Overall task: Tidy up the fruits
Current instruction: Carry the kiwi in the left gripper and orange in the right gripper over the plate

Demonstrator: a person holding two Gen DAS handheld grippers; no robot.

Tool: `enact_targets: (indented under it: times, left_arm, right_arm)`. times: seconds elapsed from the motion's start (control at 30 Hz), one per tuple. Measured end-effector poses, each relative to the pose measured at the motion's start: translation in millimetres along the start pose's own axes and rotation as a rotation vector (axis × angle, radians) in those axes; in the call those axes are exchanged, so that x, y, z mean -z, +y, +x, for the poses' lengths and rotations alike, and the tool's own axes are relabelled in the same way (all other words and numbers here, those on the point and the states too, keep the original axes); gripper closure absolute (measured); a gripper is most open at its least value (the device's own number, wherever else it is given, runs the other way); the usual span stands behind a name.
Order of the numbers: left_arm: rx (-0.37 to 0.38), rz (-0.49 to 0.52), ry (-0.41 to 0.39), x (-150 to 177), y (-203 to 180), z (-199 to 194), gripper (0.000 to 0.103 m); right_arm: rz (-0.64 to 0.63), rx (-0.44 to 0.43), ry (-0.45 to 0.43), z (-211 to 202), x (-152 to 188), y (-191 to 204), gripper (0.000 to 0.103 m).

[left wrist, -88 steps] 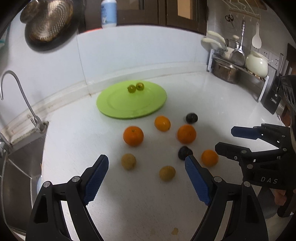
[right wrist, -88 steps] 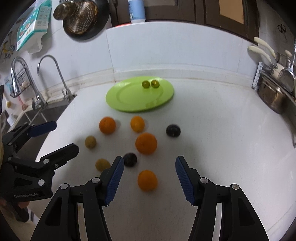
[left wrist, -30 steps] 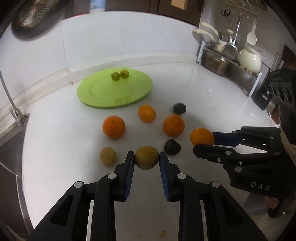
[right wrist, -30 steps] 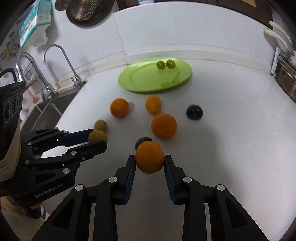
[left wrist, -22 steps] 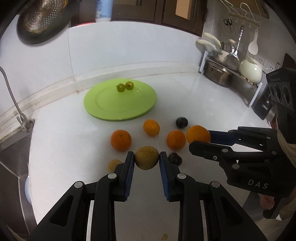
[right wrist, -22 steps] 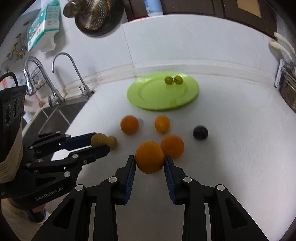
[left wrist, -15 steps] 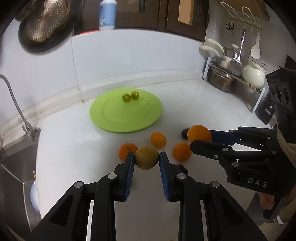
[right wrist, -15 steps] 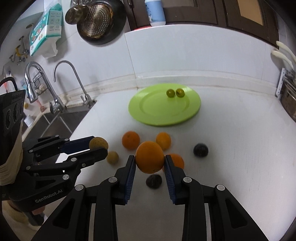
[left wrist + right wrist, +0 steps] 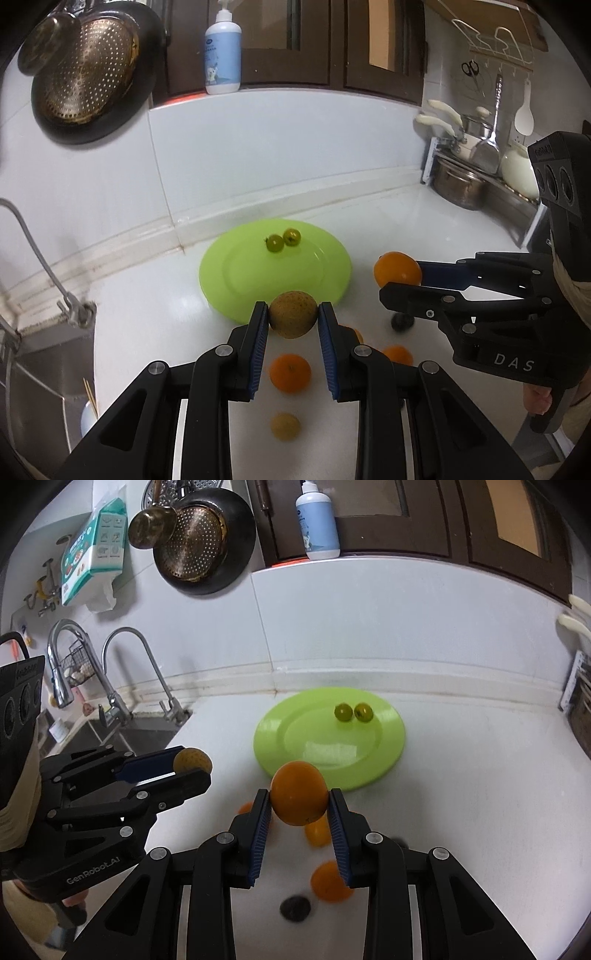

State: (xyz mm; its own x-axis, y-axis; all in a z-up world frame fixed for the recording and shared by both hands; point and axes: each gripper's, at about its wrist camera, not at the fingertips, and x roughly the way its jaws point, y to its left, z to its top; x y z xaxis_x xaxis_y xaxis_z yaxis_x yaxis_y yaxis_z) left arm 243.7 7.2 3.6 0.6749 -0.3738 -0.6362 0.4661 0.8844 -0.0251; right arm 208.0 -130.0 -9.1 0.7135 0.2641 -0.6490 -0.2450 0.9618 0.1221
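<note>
1. Carrying both fruits to the green plate (image 9: 221, 273) at frame centre: the left gripper (image 9: 293, 319) pinches a brownish fruit (image 9: 293, 314), the right gripper (image 9: 299, 805) an orange (image 9: 299, 797).
2. Lower each onto bare plate beside the two small green fruits (image 9: 352, 712) before letting go, so nothing rolls.
3. Readable writing: "DAS" on the right gripper's body at lower right in the left view, "GenRobot.AI" on the left gripper's at lower left in the right view.

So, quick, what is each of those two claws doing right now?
Left gripper: shut on the brownish-yellow fruit.
Right gripper: shut on the orange.
</note>
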Motion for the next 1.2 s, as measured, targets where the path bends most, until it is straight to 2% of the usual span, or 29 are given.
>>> enact_targets:
  times: [0.43, 0.77, 0.9, 1.0, 1.2]
  left_arm:
    - [-0.002, -0.033, 0.020, -41.7, 21.4, 45.2, 0.075]
    - [-0.028, -0.043, 0.067, -58.5, 42.9, 102.7, 0.075]
    - [-0.013, -0.077, 0.124, -58.8, 55.1, 134.2, 0.075]
    - [-0.030, -0.076, 0.158, -55.8, 58.8, 154.6, 0.075]
    - [-0.029, -0.092, 0.224, -49.1, 62.2, 181.0, 0.075]
  right_arm:
    - [-0.002, -0.001, -0.004, 39.2, -55.5, -21.2, 0.071]
    - [0.019, 0.013, 0.105, 101.6, -79.8, -45.7, 0.071]
    - [0.037, 0.015, 0.165, 130.1, -82.6, -54.7, 0.071]
    - [0.047, 0.014, 0.204, 148.0, -85.2, -59.9, 0.071]
    - [0.053, 0.025, 0.265, 174.3, -85.6, -65.4, 0.071]
